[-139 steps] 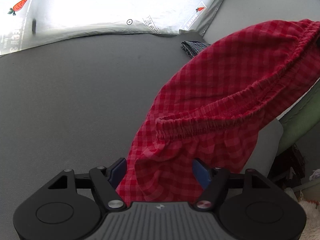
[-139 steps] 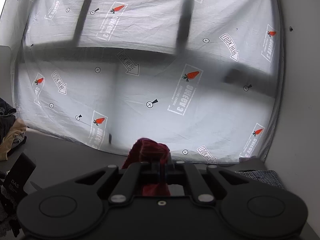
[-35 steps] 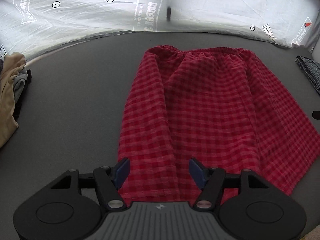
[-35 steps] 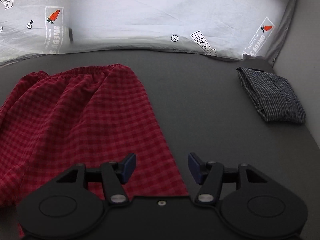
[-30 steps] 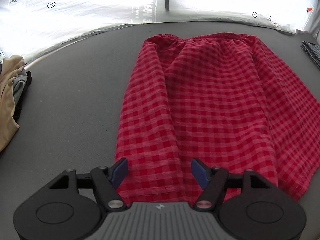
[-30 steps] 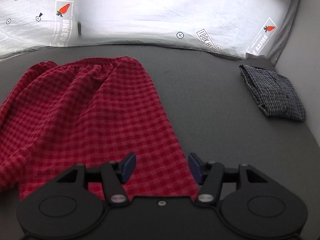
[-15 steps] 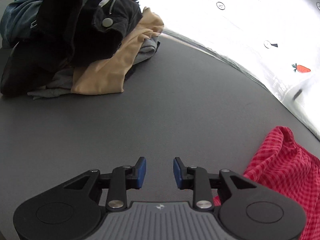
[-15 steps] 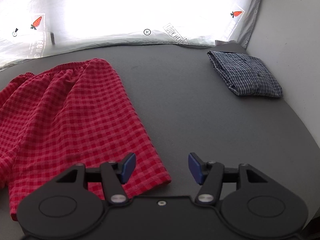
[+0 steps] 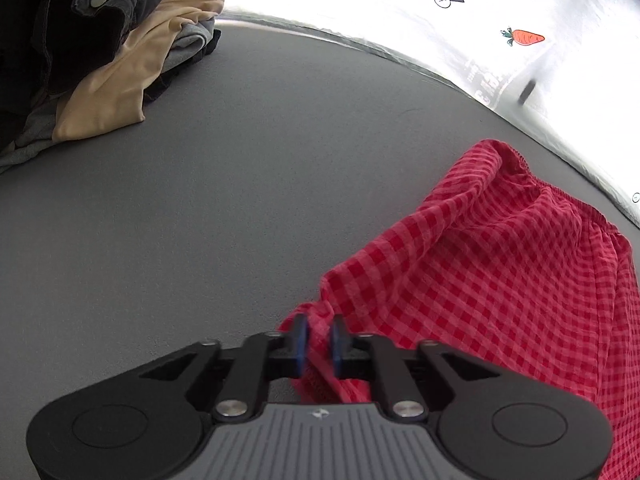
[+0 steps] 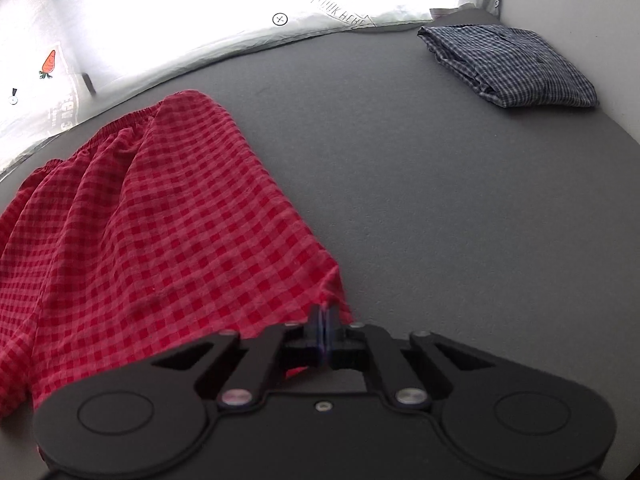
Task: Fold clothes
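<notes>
Hidden or cut off: the red checked shorts (image 9: 500, 272) run off the right edge of the left wrist view and off the left edge of the right wrist view (image 10: 152, 232); their near hem sits under both gripper bodies. The pile of unfolded clothes (image 9: 92, 48) is cropped by the top-left corner of the left view. The print on the white sheet (image 9: 500, 20) is washed out by glare.

Task thing: the shorts lie spread on the grey table (image 9: 200, 200), waistband toward the far edge beside the sheet, near hem at the front edge.

Change from half a second ago: the left tongs were parted over bare table and the right tongs were parted beside the hem; both now pinch cloth. The hem corners are bunched up at the pads.

Left gripper (image 9: 319, 340): low at the shorts' near left corner, pointing across the table toward the pile; blue pads clamped on a gathered fold of the shorts.

Right gripper (image 10: 323, 330): low at the near right corner of the shorts, pointing toward the far edge; pads pressed together on the hem corner.

Other: a folded blue checked shirt (image 10: 508, 64) lies at the far right corner, well apart from the shorts.
</notes>
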`<state>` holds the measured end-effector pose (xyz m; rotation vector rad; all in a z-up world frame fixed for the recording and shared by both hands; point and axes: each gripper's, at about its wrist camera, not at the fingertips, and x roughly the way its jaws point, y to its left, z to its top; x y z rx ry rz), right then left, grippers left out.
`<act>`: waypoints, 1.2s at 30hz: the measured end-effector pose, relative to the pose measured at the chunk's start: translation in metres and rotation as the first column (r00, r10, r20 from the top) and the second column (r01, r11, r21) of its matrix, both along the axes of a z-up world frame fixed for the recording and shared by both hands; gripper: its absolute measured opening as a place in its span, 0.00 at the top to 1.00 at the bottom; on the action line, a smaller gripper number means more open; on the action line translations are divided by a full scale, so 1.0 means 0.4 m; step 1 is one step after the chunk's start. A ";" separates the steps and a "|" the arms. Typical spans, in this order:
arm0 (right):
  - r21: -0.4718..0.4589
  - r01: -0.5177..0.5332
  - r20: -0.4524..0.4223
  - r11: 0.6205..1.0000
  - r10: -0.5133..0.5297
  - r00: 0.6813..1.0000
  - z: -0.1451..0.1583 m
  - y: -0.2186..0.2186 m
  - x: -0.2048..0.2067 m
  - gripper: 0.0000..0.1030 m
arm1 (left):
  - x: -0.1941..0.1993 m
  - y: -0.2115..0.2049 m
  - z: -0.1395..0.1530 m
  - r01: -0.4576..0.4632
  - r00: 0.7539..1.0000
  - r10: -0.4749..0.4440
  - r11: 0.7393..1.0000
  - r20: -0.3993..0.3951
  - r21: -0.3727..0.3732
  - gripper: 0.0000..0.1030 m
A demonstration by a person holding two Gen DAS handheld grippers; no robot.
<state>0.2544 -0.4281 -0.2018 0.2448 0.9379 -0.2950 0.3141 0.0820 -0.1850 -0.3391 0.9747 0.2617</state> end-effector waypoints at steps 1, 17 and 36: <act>-0.016 0.013 0.008 1.000 -0.013 1.000 0.008 0.000 -0.005 0.98 | -0.004 0.009 0.001 -0.017 1.000 0.017 1.000 0.003 -0.006 0.97; -0.098 0.020 0.013 0.995 -0.019 1.000 0.069 0.022 0.045 0.54 | -0.015 0.081 0.042 0.005 1.000 -0.005 1.000 0.014 0.005 0.39; 0.146 -0.486 0.124 0.862 0.471 0.873 0.150 0.406 0.160 0.48 | -0.030 -0.089 0.106 0.369 0.918 -0.349 0.926 0.190 -0.079 0.96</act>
